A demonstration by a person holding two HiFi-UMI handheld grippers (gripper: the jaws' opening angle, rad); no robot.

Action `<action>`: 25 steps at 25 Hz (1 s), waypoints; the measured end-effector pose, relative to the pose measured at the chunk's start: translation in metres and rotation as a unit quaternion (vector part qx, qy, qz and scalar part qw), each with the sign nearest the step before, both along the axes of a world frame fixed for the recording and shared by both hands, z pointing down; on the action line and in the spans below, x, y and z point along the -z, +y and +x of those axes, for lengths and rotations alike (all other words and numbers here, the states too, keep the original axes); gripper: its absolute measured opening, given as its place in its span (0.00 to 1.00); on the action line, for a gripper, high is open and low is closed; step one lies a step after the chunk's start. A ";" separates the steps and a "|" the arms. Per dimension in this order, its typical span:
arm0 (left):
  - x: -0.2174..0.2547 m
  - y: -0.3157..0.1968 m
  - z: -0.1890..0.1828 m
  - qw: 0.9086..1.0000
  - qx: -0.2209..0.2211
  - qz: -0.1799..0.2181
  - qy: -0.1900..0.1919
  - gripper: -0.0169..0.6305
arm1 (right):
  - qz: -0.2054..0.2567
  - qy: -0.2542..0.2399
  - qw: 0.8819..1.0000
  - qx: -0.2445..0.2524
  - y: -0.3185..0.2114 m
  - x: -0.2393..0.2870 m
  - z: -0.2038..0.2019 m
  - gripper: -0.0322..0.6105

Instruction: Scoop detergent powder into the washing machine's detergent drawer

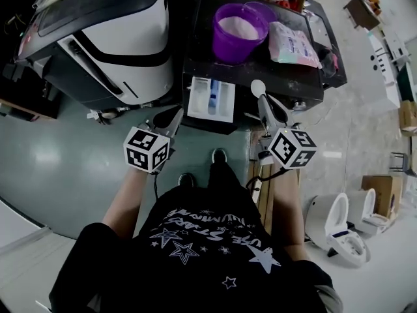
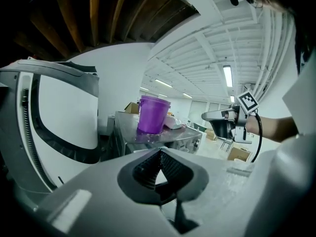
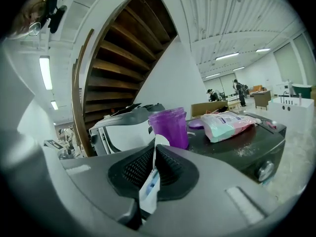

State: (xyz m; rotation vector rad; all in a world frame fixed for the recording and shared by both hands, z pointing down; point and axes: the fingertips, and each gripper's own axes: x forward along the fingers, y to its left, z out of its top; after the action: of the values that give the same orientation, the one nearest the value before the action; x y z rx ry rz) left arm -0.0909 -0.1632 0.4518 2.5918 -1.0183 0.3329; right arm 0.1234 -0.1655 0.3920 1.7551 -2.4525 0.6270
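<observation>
scoop handle mostly buried btwn my right gripper jaws, bag print too tiny to read tbh, white machine cut off top-left, ppl in bg just specks

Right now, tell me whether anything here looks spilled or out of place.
A little powder lies scattered on the washer's dark top, in front of the bag. It looks spilled. Nothing else stands out; the drawer is simply pulled open.
</observation>
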 end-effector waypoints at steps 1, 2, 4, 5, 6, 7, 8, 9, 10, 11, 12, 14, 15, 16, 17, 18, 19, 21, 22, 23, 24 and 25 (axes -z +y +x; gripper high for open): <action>0.002 -0.005 0.002 1.000 0.002 0.001 0.000 0.03 | 0.003 -0.003 1.000 0.003 -0.007 0.003 0.002 0.11; 0.004 -0.010 0.005 1.000 0.005 0.003 -0.001 0.03 | 0.004 -0.007 1.000 0.006 -0.014 0.005 0.005 0.11; 0.009 -0.022 0.008 1.000 0.012 0.006 -0.001 0.03 | 0.007 -0.014 1.000 0.010 -0.029 0.009 0.009 0.11; 0.011 -0.028 0.009 1.000 0.016 0.008 0.000 0.03 | 0.010 -0.017 1.000 0.013 -0.036 0.012 0.011 0.11; 0.014 -0.035 0.010 1.000 0.020 0.010 0.001 0.03 | 0.014 -0.017 1.000 0.016 -0.045 0.016 0.014 0.11; 0.017 -0.042 0.011 1.000 0.024 0.014 0.000 0.03 | 0.020 -0.016 0.999 0.020 -0.053 0.021 0.016 0.11; 0.020 -0.049 0.013 0.999 0.028 0.017 -0.001 0.03 | 0.026 -0.015 0.999 0.024 -0.061 0.026 0.021 0.11; 0.023 -0.055 0.016 0.999 0.031 0.021 -0.003 0.03 | 0.032 -0.016 0.999 0.028 -0.068 0.031 0.026 0.11; 0.025 -0.060 0.019 0.999 0.035 0.024 -0.003 0.03 | 0.038 -0.018 0.999 0.032 -0.074 0.036 0.031 0.11; 0.027 -0.065 0.021 0.999 0.039 0.026 -0.003 0.03 | 0.042 -0.020 0.998 0.036 -0.080 0.040 0.037 0.11; 0.028 -0.070 0.023 0.999 0.044 0.027 -0.003 0.03 | 0.045 -0.024 0.998 0.040 -0.086 0.044 0.041 0.11; 0.030 -0.080 0.026 0.998 0.052 0.030 -0.004 0.03 | 0.055 -0.031 0.997 0.051 -0.098 0.054 0.046 0.11; 0.031 -0.084 0.028 0.998 0.056 0.032 -0.006 0.03 | 0.060 -0.034 0.996 0.059 -0.106 0.060 0.047 0.11; 0.032 -0.089 0.028 0.998 0.060 0.034 -0.008 0.03 | 0.066 -0.035 0.995 0.070 -0.114 0.066 0.047 0.11; 0.032 -0.094 0.029 0.997 0.065 0.035 -0.010 0.03 | 0.071 -0.031 0.993 0.084 -0.123 0.072 0.046 0.11; 0.033 -0.098 0.029 0.997 0.071 0.037 -0.012 0.03 | 0.076 -0.024 0.992 0.099 -0.131 0.077 0.044 0.11; 0.034 -0.103 0.029 0.996 0.077 0.039 -0.013 0.03 | 0.080 -0.013 0.990 0.115 -0.139 0.081 0.042 0.11; 0.036 -0.111 0.028 0.995 0.092 0.041 -0.011 0.03 | 0.086 0.018 0.985 0.150 -0.156 0.088 0.037 0.11; 0.037 -0.115 0.027 0.994 0.100 0.042 -0.011 0.03 | 0.089 0.038 0.981 0.169 -0.164 0.091 0.033 0.11; 0.038 -0.118 0.025 0.993 0.107 0.043 -0.012 0.03 | 0.092 0.060 0.976 0.188 -0.172 0.094 0.030 0.11; 0.038 -0.120 0.024 0.992 0.114 0.043 -0.014 0.03 | 0.093 0.083 0.970 0.207 -0.180 0.096 0.026 0.11; 0.039 -0.122 0.023 0.992 0.121 0.043 -0.015 0.03 | 0.091 0.106 0.964 0.225 -0.187 0.096 0.022 0.11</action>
State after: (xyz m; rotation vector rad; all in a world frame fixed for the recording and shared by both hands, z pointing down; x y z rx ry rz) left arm -0.0684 -0.2850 0.4130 2.5069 -1.3680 0.2727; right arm 0.1453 -0.3529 0.2958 1.1597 -2.6801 0.1674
